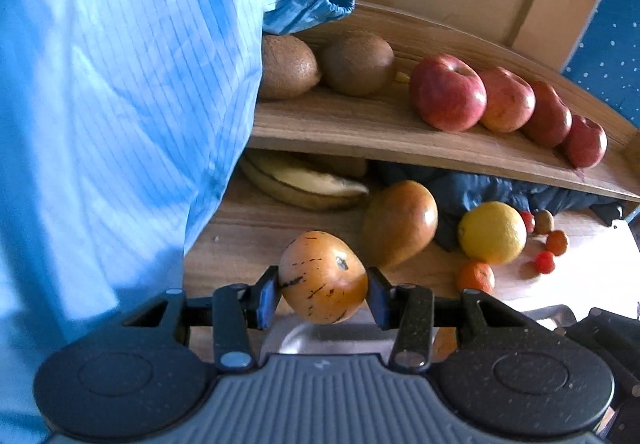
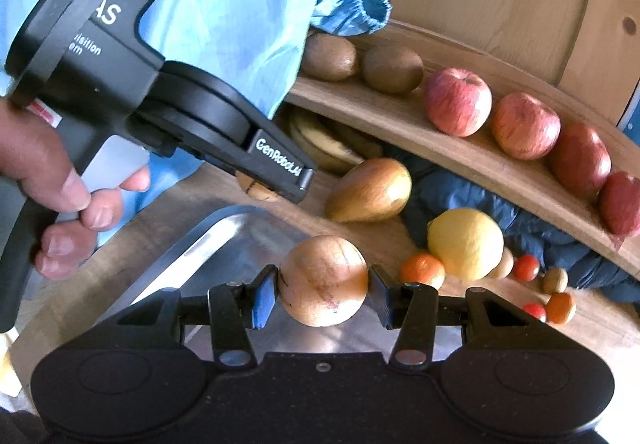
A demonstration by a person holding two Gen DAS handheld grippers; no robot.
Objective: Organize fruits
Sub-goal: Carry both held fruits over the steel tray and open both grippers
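Both grippers are loaded. The left gripper (image 1: 323, 290) has its fingers (image 1: 267, 298) pressed against either side of a speckled orange fruit (image 1: 323, 278), which sits squarely between the pads and clear of the desk (image 1: 240, 232). The right gripper (image 2: 323, 294) holds a paler round fruit (image 2: 323, 280) the same way, pinched at its widest part above the metal tray (image 2: 224, 244). In the right wrist view, a hand (image 2: 52, 204) grips the handle of the left tool. On the shelf (image 1: 360, 124) stand two kiwis (image 1: 356, 64) and a row of red apples (image 1: 448, 92). Below it lie bananas (image 1: 304, 182), a mango (image 1: 400, 224), a lemon (image 1: 492, 232) and a small tangerine (image 1: 475, 277).
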